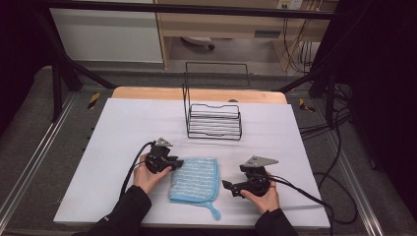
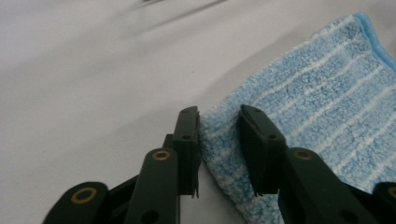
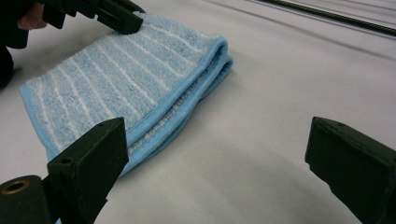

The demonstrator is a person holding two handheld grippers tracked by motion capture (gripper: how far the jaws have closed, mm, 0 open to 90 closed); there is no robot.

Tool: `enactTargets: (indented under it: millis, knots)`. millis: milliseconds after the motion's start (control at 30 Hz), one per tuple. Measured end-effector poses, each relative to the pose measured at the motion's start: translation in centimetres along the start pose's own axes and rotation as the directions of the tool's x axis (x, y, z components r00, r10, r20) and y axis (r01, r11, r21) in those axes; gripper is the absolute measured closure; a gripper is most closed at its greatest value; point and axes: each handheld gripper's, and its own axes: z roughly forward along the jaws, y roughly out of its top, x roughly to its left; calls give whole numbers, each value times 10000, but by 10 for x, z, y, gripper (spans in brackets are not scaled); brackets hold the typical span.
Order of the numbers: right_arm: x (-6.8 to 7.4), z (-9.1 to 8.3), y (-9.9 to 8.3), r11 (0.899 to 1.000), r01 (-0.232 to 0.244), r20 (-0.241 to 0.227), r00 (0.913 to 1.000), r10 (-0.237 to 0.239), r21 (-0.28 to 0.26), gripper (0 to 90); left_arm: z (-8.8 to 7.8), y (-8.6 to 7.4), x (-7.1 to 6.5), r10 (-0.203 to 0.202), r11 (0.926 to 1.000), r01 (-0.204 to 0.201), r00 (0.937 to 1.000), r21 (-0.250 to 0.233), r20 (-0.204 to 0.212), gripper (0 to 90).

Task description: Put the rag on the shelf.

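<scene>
A folded blue cloth [image 1: 195, 180] with white stripes is laid flat on the white bench [image 1: 123, 128], near its front edge and about midway along it, a small loop trailing from its front right corner. The left gripper [image 1: 176, 163] is set at the cloth's far left corner; its jaws are narrowed around the cloth's edge [image 2: 219, 140], though a small gap is seen on one side. The right gripper [image 1: 227, 186] is held just beside the cloth's right edge, apart from it, jaws spread wide over bare surface. A black wire rack [image 1: 214, 120] is stood toward the back edge
</scene>
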Motion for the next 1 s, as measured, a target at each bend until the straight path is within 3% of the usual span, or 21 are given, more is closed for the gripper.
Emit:
enactTargets:
  millis: [200,300,433,533,733,867,1000]
  knots:
    - [-6,4,8,9989,-401,-27,9992,400,-230,55,1,-1,0,-80,10000,79,9999,41,94,739]
    - [-7,7,18,9994,-247,63,9997,249,-248,47,2,-2,-1,17,10000,-18,10000,58,16,755]
    - [-6,20,32,9992,-245,-53,9997,243,-327,42,2,-3,-2,8,10000,-8,10000,-51,-21,769]
    - [-4,37,41,9994,-340,98,9994,340,23,61,2,-4,-2,55,9999,-56,10000,-114,-23,770]
    - [-6,63,43,9978,-547,199,9983,539,375,241,2,-5,-2,99,9998,-98,9999,-163,17,770]
    - [-9,70,42,9961,-763,362,9966,746,454,378,2,-5,-2,147,9997,-147,9999,-172,5,769]
    - [-8,72,39,9962,-708,207,9973,698,517,491,2,-5,-2,173,9997,-173,9999,-177,-3,769]
